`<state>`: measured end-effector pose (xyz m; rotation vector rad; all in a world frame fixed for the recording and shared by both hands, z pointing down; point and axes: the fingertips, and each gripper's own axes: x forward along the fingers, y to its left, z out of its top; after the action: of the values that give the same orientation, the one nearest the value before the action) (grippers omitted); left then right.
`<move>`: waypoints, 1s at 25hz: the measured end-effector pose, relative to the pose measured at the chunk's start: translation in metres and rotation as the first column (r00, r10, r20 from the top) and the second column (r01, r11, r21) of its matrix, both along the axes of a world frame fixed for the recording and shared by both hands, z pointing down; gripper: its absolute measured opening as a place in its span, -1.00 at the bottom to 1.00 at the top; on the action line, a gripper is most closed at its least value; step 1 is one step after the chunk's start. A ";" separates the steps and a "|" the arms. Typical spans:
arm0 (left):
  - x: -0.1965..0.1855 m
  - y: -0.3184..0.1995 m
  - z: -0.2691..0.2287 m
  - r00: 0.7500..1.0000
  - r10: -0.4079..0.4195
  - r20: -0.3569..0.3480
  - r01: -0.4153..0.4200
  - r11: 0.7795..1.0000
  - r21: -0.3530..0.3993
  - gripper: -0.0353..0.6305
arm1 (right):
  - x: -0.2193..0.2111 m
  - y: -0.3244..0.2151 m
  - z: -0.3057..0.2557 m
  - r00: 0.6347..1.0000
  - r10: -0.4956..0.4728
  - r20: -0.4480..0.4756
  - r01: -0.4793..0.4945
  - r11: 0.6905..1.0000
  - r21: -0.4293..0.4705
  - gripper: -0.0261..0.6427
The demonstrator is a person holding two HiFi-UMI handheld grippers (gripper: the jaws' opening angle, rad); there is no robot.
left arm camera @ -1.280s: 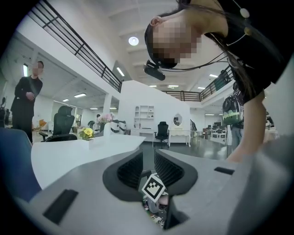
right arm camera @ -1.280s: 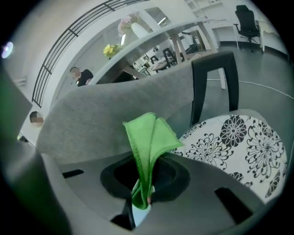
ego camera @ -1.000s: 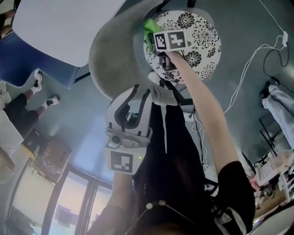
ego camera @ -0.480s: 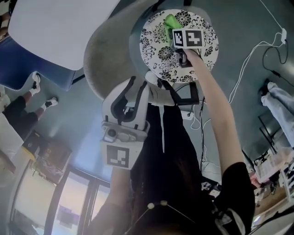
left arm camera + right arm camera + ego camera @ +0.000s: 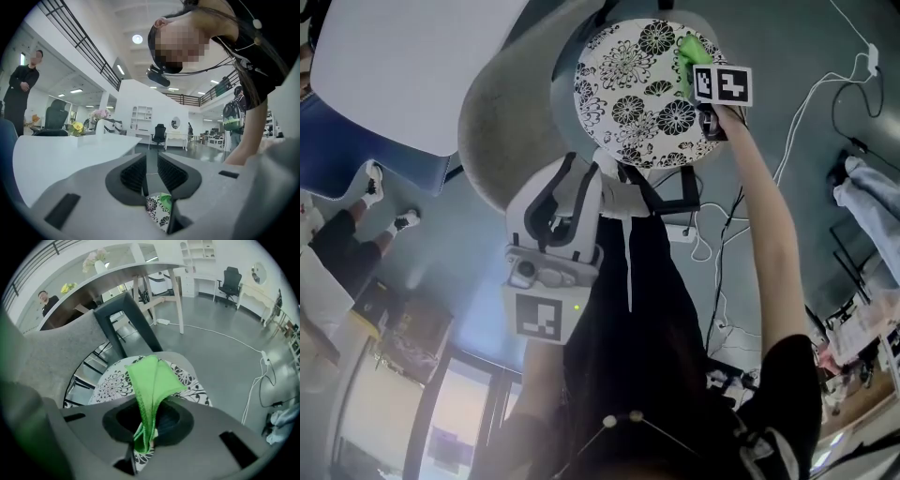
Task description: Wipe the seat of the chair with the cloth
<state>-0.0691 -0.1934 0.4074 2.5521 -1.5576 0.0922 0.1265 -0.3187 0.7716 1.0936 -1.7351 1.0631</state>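
**Q:** Claw status?

**A:** My right gripper [image 5: 146, 425] is clamped on the green cloth [image 5: 152, 380], which lies at the 2 o'clock rim of the seat [image 5: 628, 94]. My left gripper [image 5: 151, 176] waits off the seat at 7 o'clock with its jaws a slit apart, holding nothing.

**Q:** Progress?

**A:** I judge the wipe under way. The 9 o'clock side probably remains.
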 end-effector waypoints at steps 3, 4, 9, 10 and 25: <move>0.003 0.000 0.000 1.000 0.016 0.001 -0.016 1.000 -0.001 -0.70 | 0.035 -0.002 0.000 0.998 0.057 -0.033 -0.057 0.998 -0.005 -0.78; 0.003 -0.001 0.000 1.000 0.018 0.000 -0.018 1.000 -0.001 -0.70 | 0.047 -0.003 0.000 0.996 0.074 -0.050 -0.075 0.997 -0.004 -0.78; 0.001 -0.004 0.004 1.000 0.022 -0.001 -0.022 1.000 -0.006 -0.70 | 0.098 -0.007 0.001 0.981 0.138 -0.135 -0.139 0.990 0.002 -0.78; 0.002 -0.004 0.004 1.000 0.023 -0.002 -0.023 1.000 -0.005 -0.70 | 0.105 -0.008 0.000 0.978 0.159 -0.134 -0.161 0.987 0.001 -0.78; 0.000 -0.004 -0.005 1.000 0.008 -0.020 -0.008 1.000 0.006 -0.70 | -0.023 0.047 -0.025 0.998 0.039 0.043 -0.037 0.998 -0.054 -0.78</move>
<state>-0.0689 -0.1972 0.4019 2.5556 -1.5431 0.0634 0.1040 -0.2721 0.7467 1.0811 -1.7163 1.1588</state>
